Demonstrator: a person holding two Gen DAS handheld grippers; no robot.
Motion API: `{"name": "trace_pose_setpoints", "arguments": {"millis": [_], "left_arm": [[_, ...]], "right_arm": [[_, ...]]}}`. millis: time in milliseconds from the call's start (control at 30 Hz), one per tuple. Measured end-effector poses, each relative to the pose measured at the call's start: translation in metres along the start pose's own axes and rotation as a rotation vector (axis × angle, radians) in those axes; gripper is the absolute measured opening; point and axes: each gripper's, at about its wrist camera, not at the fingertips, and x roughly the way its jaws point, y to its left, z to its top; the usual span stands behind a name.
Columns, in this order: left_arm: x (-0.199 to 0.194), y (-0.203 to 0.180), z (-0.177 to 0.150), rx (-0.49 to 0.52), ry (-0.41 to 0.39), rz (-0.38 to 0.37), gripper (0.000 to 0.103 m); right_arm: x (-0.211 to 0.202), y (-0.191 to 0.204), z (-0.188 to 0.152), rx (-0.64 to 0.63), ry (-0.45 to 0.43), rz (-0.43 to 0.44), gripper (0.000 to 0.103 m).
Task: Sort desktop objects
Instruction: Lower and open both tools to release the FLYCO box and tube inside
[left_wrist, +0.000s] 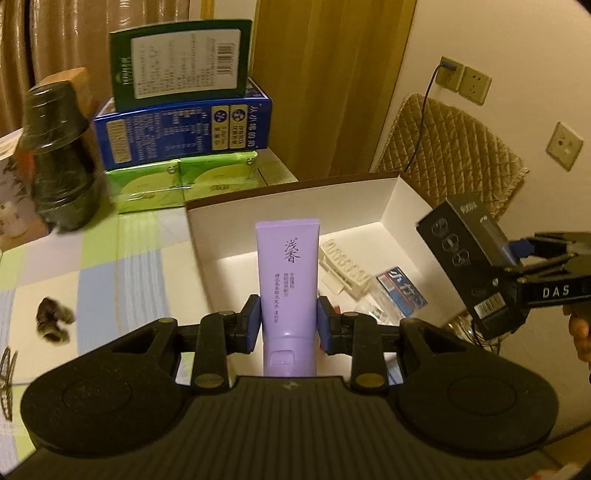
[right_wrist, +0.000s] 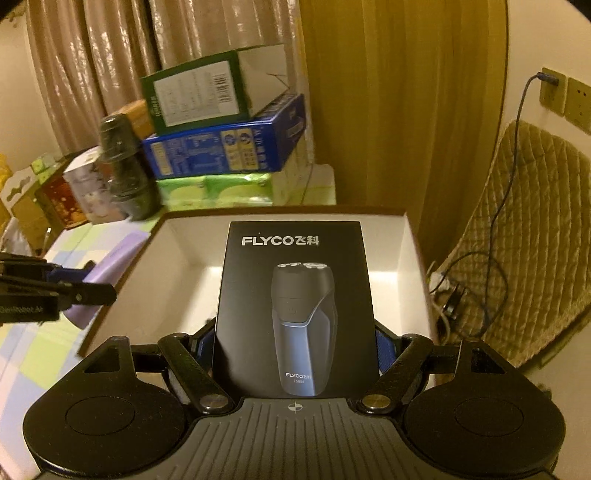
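The left gripper (left_wrist: 288, 321) held a soft lilac plastic tube (left_wrist: 288, 273) between its blue pads, cap end nearest the camera, flat crimped end pointing away, dark printed characters down its front. The right gripper (right_wrist: 295, 343) was clamped on a matte black rectangular shaver box (right_wrist: 295, 306) marked FLYCO, with a picture of an electric shaver on its face; the jaws stood fairly wide to span it. In the left view that box (left_wrist: 469, 266) hung tilted at the right, over the near right corner of the tray.

Both items hung above a shallow white cardboard tray (left_wrist: 391, 206) with a brown rim. Inside it lay a ribbed white plastic piece (left_wrist: 347, 266) and a small blue-and-white packet (left_wrist: 402, 291), close together near the tray's right side.

The tray sat on a table under a checked cloth (left_wrist: 122, 254) of pale green, blue and lilac squares. To the far left stood a dark, blurred bottle (left_wrist: 59, 162); behind it were stacked cartons: a green box (left_wrist: 181, 62) on a blue box (left_wrist: 181, 129) on lime-green packs (left_wrist: 177, 181). A small dark furry object (left_wrist: 53, 321) lay on the cloth at the near left. Tan curtains (right_wrist: 388, 110) hung behind, and a quilted gold cover (left_wrist: 450, 147) stood against the cream wall at the right, beneath wall sockets (left_wrist: 465, 79) with a cable plugged in.
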Motion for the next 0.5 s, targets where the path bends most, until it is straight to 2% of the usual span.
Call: {"name": "trace_pose_setpoints", "arguments": {"millis": [200,500], "left_arm": [[0.054,-0.003,0.02,-0.016,0.077,0.058,0.026],[0.12,0.004,0.033,-0.031,0.178,0.153,0.026]], "right_arm": [[0.042,-0.018,0.018,-0.011,0.042,-0.018,0.076],[0.085,-0.033,0.027,-0.028,0.109,-0.023,0.076]]}}
